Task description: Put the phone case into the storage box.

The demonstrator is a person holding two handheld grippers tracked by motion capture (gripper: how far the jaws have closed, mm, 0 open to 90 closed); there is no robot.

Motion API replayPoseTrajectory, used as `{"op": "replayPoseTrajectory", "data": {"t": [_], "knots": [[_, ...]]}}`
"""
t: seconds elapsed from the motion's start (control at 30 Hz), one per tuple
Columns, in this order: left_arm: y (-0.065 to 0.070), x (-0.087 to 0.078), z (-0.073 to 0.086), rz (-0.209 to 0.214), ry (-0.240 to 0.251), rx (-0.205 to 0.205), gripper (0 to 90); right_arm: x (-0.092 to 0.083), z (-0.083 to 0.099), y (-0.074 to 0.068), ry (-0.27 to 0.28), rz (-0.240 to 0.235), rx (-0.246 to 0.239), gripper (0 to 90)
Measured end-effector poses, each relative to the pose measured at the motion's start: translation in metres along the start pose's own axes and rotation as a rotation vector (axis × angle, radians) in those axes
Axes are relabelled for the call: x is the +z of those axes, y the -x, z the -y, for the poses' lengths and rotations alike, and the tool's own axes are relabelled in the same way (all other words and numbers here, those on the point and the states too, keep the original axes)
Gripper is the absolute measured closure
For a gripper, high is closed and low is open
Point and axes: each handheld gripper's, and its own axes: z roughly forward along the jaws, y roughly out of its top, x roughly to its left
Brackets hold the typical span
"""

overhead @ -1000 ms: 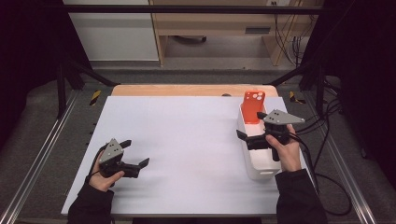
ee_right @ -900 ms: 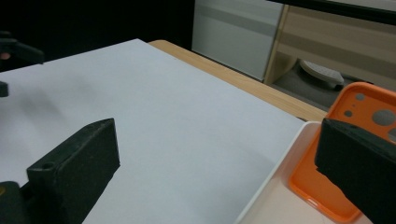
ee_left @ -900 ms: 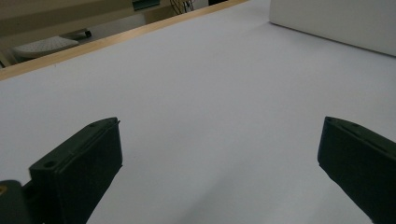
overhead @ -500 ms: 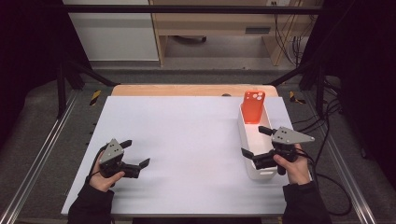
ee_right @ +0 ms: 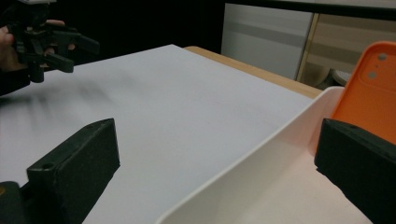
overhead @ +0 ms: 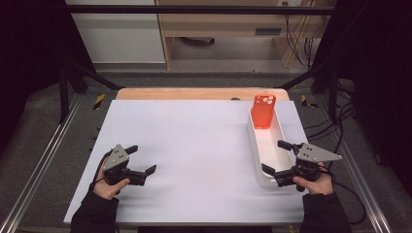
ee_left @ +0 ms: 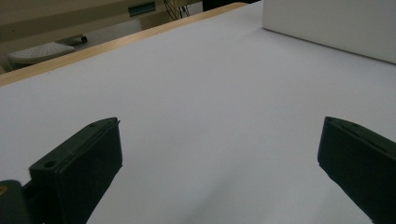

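Orange phone case (overhead: 263,111) of smooth plastic, with camera holes near its top, leans upright in the far end of a long white plastic tray (overhead: 254,145) that lies on the right side of the white table top (overhead: 194,145). Right gripper (overhead: 277,158) hangs over the near end of this tray, jaws spread wide with nothing between them; its own view puts one jaw over the table surface and the other over the tray. Left gripper (overhead: 142,158) sits low over the near left part of the table, well apart from the tray, jaws likewise spread and empty.
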Motion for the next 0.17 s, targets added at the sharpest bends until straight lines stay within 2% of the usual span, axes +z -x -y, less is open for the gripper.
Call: {"op": "replayPoseTrajectory", "data": {"t": [0.07, 0.17], "knots": [[0.0001, -0.0002, -0.0002, 0.001, 0.000, 0.003, 0.0, -0.0009, 0.0036, 0.0026, -0.018, 0.008, 0.011, 0.5], [0.0002, -0.0010, -0.0011, 0.001, 0.007, 0.003, 0.0, -0.0024, 0.0068, 0.0055, -0.017, 0.015, 0.033, 0.5]]}}
